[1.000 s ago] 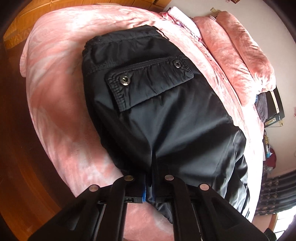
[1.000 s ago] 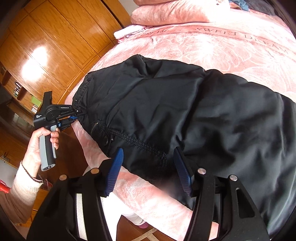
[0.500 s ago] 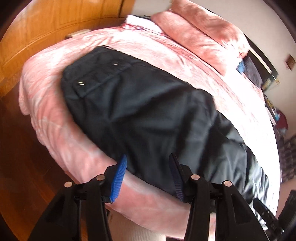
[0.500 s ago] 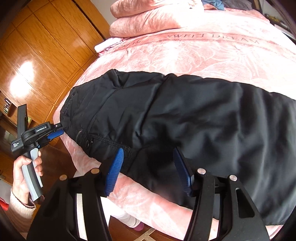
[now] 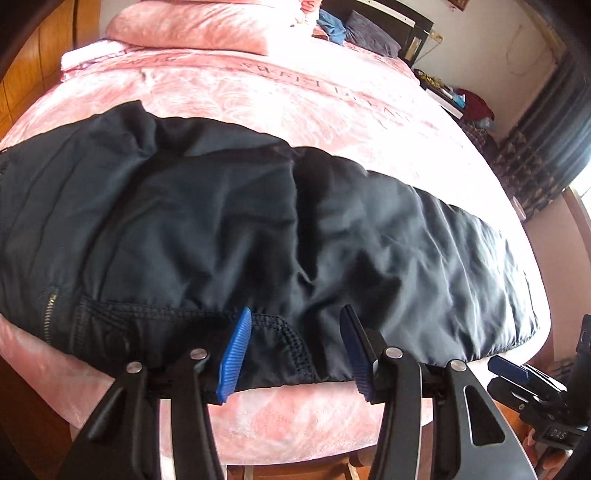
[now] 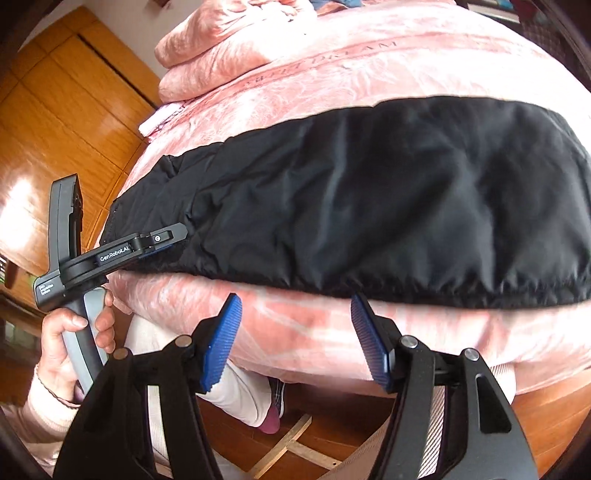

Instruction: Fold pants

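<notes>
Black pants (image 5: 258, 229) lie spread lengthwise along the near edge of a bed covered with a pink blanket (image 5: 295, 92), folded into one long band. The left tool (image 5: 295, 350) points down at the near hem of the pants, and its jaws, which have just been opening, stand partly apart; the blue pads (image 5: 236, 354) sit over the stitched edge of the fabric without pressing on it. The zipper (image 5: 50, 306) and the stitched pocket edge lie to the left of this tool. The right tool (image 6: 295, 339) hovers just below the pants' near edge, over the side of the blanket (image 6: 314, 325); its jaws, also just opened further, are fairly wide with nothing between them. In the right wrist view the pants (image 6: 369, 203) stretch across, beyond the tool, and a hand (image 6: 70, 347) in a pale sleeve grips the left tool (image 6: 162, 243), whose tip reaches the pants' left end. Pink pillows (image 5: 195, 26) lie at the far end of the bed.
</notes>
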A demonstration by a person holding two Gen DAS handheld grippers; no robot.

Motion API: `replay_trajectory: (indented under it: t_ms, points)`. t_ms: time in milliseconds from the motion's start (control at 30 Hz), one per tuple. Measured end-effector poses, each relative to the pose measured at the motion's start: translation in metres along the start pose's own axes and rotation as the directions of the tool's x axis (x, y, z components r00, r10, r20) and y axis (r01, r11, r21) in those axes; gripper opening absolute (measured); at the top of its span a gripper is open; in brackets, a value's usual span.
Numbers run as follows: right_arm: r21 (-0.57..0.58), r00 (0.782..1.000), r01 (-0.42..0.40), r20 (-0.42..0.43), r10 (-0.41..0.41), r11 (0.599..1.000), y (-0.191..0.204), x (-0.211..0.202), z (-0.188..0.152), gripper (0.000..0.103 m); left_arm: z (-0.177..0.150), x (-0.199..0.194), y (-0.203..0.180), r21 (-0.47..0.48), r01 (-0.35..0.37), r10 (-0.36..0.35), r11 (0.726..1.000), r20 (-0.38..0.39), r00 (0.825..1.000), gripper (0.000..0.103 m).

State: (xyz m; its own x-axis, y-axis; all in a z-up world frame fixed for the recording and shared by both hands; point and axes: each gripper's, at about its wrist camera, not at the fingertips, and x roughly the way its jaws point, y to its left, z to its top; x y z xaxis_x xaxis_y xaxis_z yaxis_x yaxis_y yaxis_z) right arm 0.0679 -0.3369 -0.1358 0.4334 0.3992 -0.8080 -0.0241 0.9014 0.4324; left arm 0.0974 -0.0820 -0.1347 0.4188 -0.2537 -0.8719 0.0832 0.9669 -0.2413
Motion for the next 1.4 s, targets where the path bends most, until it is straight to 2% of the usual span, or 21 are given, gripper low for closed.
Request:
replay_trajectory:
  t_ms: [100, 233, 367, 500, 533, 567, 633, 733, 867, 933, 1000, 1033, 1133, 1167, 1200, 1300, 1400]
  points:
    - [0.116, 1.0, -0.019, -0.012, 0.02, 0.993, -0.023, 0.005, -0.006, 0.062, -0.005, 0.01, -0.008, 0.04, -0.05, 0.05, 0.998, -0.007, 0.999, 0.058]
    - [0.261, 0.994, -0.103, 0.047, 0.094, 0.96, -0.05, 0.001, -0.009, 0.062, -0.006, 0.013, -0.01, 0.061, -0.062, 0.064, 0.996, -0.019, 0.998, 0.059]
    - [0.356, 0.989, -0.136, 0.106, 0.104, 0.924, -0.074, -0.002, -0.003, 0.062, -0.004, 0.016, -0.01, 0.052, -0.066, 0.068, 0.996, -0.03, 0.997, 0.059]
    - [0.414, 0.982, -0.183, 0.123, 0.144, 0.892, -0.083, 0.001, 0.008, 0.061, -0.002, 0.019, -0.012, 0.065, -0.084, 0.086, 0.994, -0.03, 0.996, 0.061]
    - [0.417, 0.983, -0.176, 0.128, 0.134, 0.892, -0.084, 0.0, 0.01, 0.05, -0.002, 0.019, -0.012, 0.064, -0.086, 0.088, 0.994, -0.031, 0.996, 0.061]
    - [0.413, 0.986, -0.148, 0.127, 0.104, 0.899, -0.085, -0.002, 0.013, 0.027, -0.002, 0.02, -0.012, 0.061, -0.086, 0.088, 0.994, -0.032, 0.996, 0.061]
    - [0.4, 0.986, -0.148, 0.128, 0.105, 0.905, -0.086, -0.004, 0.016, 0.018, 0.0, 0.022, -0.014, 0.059, -0.087, 0.089, 0.994, -0.035, 0.995, 0.062]
    - [0.352, 0.985, -0.141, 0.146, 0.095, 0.925, -0.077, -0.019, 0.014, 0.012, 0.001, 0.023, -0.019, 0.061, -0.092, 0.094, 0.994, -0.038, 0.995, 0.062]
    - [0.322, 0.999, -0.003, 0.041, -0.011, 0.947, -0.074, -0.004, 0.008, 0.012, 0.002, 0.028, -0.025, 0.078, -0.1, 0.103, 0.992, -0.038, 0.994, 0.063]
    - [0.357, 0.999, -0.037, 0.043, 0.023, 0.933, -0.082, 0.003, 0.006, 0.012, 0.003, 0.029, -0.03, 0.089, -0.119, 0.122, 0.989, -0.039, 0.992, 0.064]
    - [0.347, 0.998, -0.054, 0.048, 0.039, 0.936, -0.084, -0.001, 0.008, 0.015, 0.005, 0.028, -0.036, 0.091, -0.139, 0.144, 0.986, -0.045, 0.989, 0.064]
    - [0.35, 0.997, -0.063, 0.059, 0.045, 0.935, -0.085, -0.006, 0.007, 0.025, 0.007, 0.025, -0.039, 0.087, -0.135, 0.139, 0.987, -0.042, 0.989, 0.064]
    - [0.379, 0.994, -0.074, 0.106, 0.036, 0.922, -0.096, -0.024, 0.003, 0.042, 0.006, 0.016, -0.053, 0.115, -0.107, 0.109, 0.988, -0.016, 0.994, 0.064]
    - [0.401, 0.992, -0.081, 0.123, 0.034, 0.912, -0.102, -0.03, 0.0, 0.049, 0.005, 0.014, -0.061, 0.139, -0.094, 0.097, 0.986, -0.009, 0.995, 0.064]
    - [0.431, 0.989, -0.092, 0.145, 0.031, 0.897, -0.11, -0.038, -0.003, 0.051, 0.005, 0.015, -0.069, 0.158, -0.077, 0.08, 0.984, -0.01, 0.997, 0.064]
    - [0.512, 0.979, -0.111, 0.202, 0.006, 0.852, -0.139, -0.058, -0.015, 0.052, 0.002, 0.021, -0.088, 0.193, -0.035, 0.042, 0.981, -0.032, 0.999, 0.065]
    - [0.594, 0.968, -0.142, 0.25, -0.014, 0.792, -0.168, -0.072, -0.025, 0.051, 0.0, 0.03, -0.104, 0.229, -0.026, 0.038, 0.973, -0.047, 0.998, 0.065]
